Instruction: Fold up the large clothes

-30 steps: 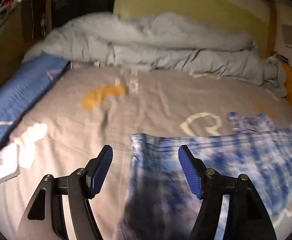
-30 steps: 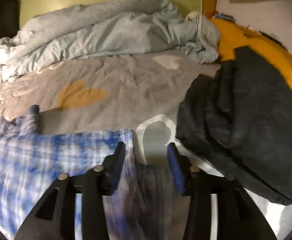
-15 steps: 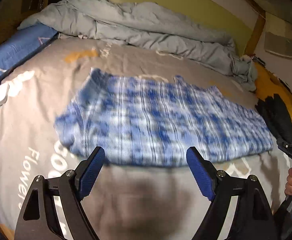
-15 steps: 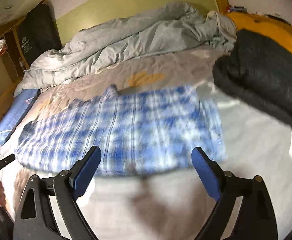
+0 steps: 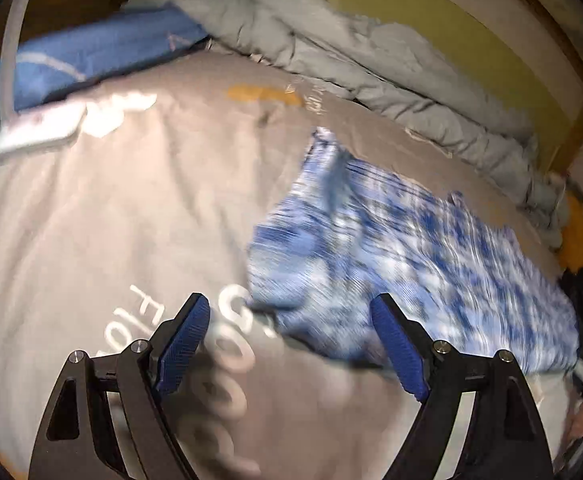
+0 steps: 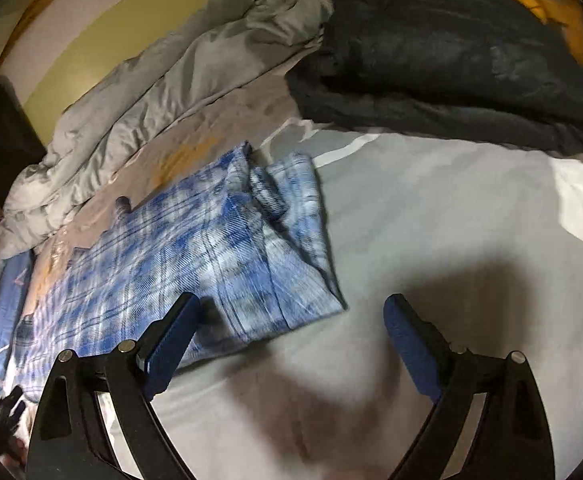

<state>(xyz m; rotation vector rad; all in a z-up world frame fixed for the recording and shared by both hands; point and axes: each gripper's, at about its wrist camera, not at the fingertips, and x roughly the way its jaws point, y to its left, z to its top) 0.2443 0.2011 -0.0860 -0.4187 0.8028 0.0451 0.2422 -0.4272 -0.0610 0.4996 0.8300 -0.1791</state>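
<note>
Gaping wide with nothing between its blue pads, the left claw hangs over the grey bed cover; its jaws have just been opening. Just beyond its right pad lies the near corner of the blue plaid garment, folded flat on the bed and stretching away to the right of the claw. Between and below the pads runs large white lettering printed on the cover; it is blurred, and only "Flo" and some round letters can be made out. Farther out to the left sit a white flat object and a blue pillow, and a rumpled grey duvet lies along the far edge.

The right claw also stands wide and empty, its jaws having just opened too. The same blue plaid garment lies ahead and to the left of it, one corner reaching in just past its left pad. Well beyond, to the right, rests a dark folded garment against something orange.
</note>
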